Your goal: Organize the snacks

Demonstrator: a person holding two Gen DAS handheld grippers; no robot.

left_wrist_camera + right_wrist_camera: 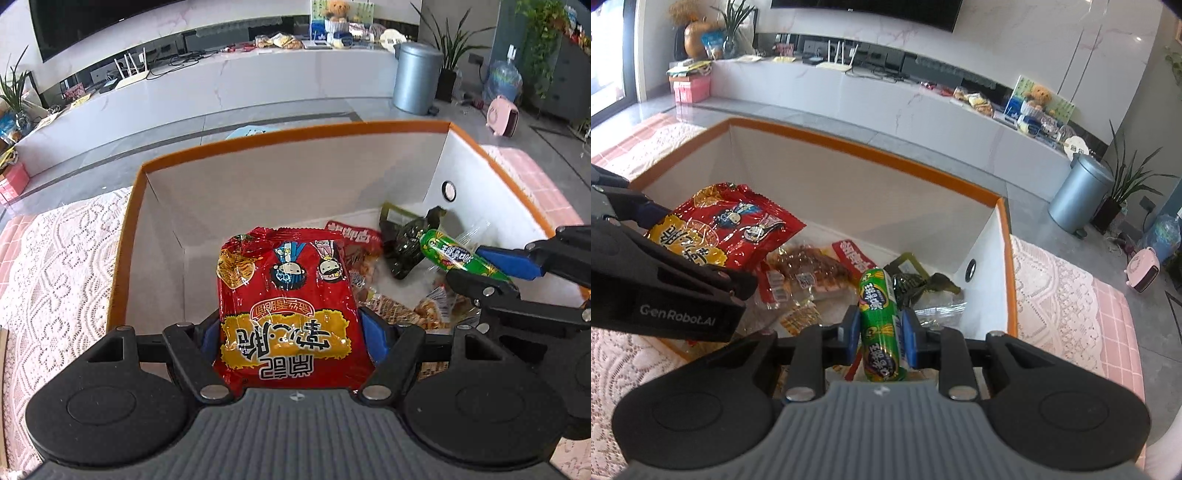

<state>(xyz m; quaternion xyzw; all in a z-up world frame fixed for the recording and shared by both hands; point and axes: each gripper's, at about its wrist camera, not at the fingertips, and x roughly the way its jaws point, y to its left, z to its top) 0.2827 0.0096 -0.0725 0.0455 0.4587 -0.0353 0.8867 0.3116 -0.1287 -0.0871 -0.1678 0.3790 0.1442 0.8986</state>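
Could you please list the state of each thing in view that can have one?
Left tongs: shut on the red noodle packet, held over the box.
Right tongs: shut on the green sausage.
Orange-rimmed box: open, snacks lying loose inside.
Dark green packet: lying in the box.
Grey bin: lid closed.

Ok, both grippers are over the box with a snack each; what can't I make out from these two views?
- Box floor near side: left wrist view, hidden by the red noodle packet and left gripper.
- Packets under the right gripper: right wrist view, covered by the green sausage.
- Dark packet's label: too small.
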